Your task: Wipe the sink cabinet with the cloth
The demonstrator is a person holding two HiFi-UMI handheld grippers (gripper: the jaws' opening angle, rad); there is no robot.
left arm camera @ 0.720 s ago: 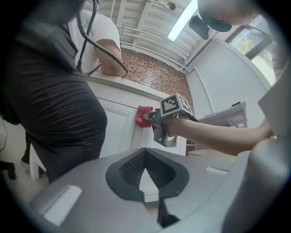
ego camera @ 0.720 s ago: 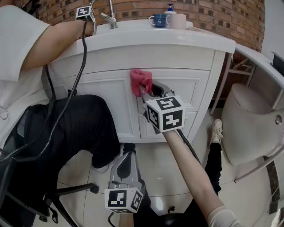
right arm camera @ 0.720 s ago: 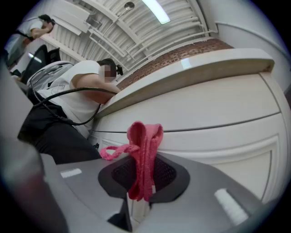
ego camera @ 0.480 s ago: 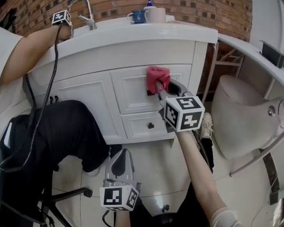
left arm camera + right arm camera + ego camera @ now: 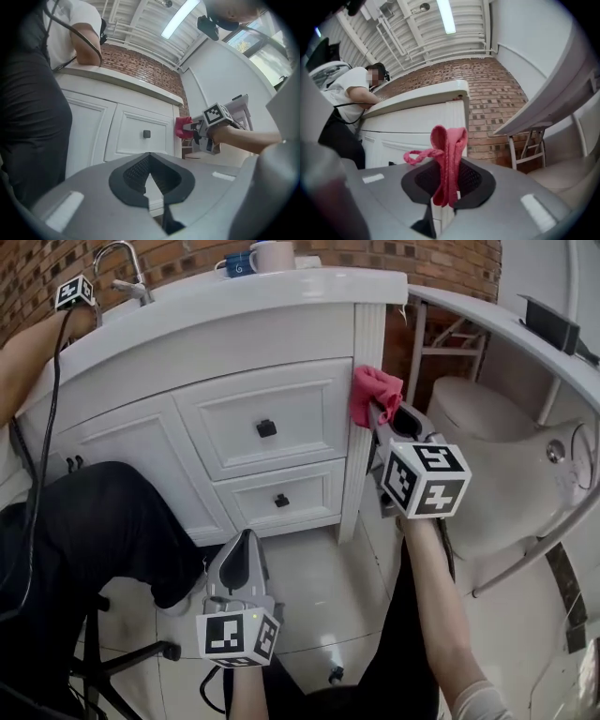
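We see a tap (image 5: 131, 287) — just right of it stand a blue mug (image 5: 234, 263) and a white cup (image 5: 272, 256). Behind it — a brick wall (image 5: 28, 277).

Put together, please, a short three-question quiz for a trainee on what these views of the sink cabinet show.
1. True or false: the left gripper holds the pink cloth.
2. Where on the sink cabinet is the cloth? A) at the upper drawer's knob B) at the right front corner C) on the countertop
3. Fill in: in the head view, ___ drawers with dark knobs show.
Key: 1 false, the right gripper is shut on it; 2 B; 3 two.
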